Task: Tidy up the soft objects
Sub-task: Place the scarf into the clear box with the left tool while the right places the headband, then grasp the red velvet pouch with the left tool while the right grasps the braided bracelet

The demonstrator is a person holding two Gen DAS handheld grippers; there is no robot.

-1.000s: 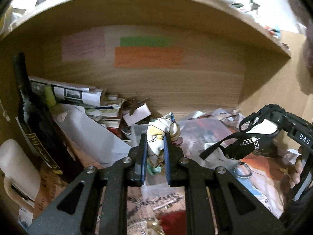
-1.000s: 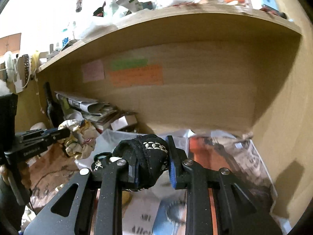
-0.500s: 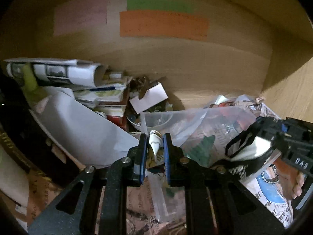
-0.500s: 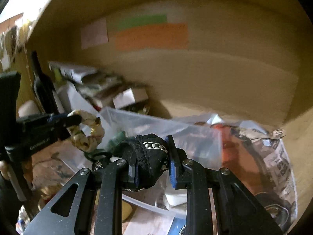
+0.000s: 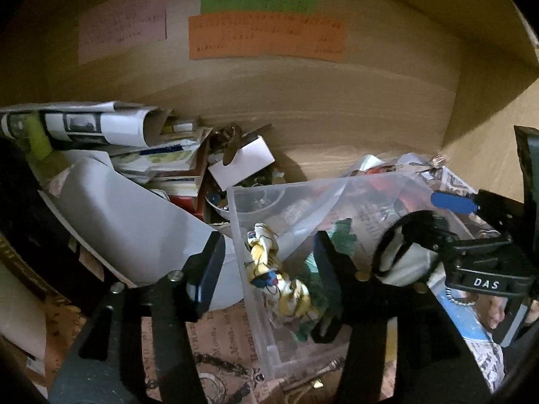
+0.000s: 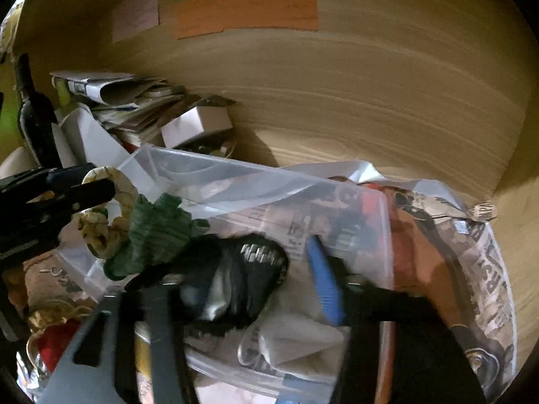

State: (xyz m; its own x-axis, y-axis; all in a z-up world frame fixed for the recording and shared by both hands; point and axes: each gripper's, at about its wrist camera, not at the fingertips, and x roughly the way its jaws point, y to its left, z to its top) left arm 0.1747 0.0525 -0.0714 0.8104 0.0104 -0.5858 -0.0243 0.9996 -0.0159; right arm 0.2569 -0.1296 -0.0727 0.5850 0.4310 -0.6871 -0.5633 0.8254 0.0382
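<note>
Scarf dropped into the clear bin, black piece let go beside it

Scarf [image 5: 269,269], the knotted yellow-and-white one, now lies inside the clear plastic bin [image 5: 251,303], against its left wall, with a green knitted piece [image 5: 313,282] tucked beside it. Half a second ago my left tongs [image 5: 266,269] were pinched on that scarf; now they stand wide, one finger outside the bin wall and the other inside, and nothing is between them. A second ago I had the scarf lifted well above the clutter, so it has come down into the bin since then.

From the right wrist view, my right tongs [image 6: 256,289] have also spread wide, where half a second ago they were clamped on the black beaded pouch [image 6: 249,282]. The pouch sits between the fingers over the bin; the frame is blurred, so I cannot tell whether it touches the left finger. The green knitted piece [image 6: 155,229] lies just left of it, and the scarf [image 6: 101,222] beyond that.

Newspaper [image 6: 485,256] lies under and right of the bin. Papers [image 5: 111,128] are stacked at the back left of the shelf, with coloured notes [image 5: 266,37] on the rear wall.
</note>
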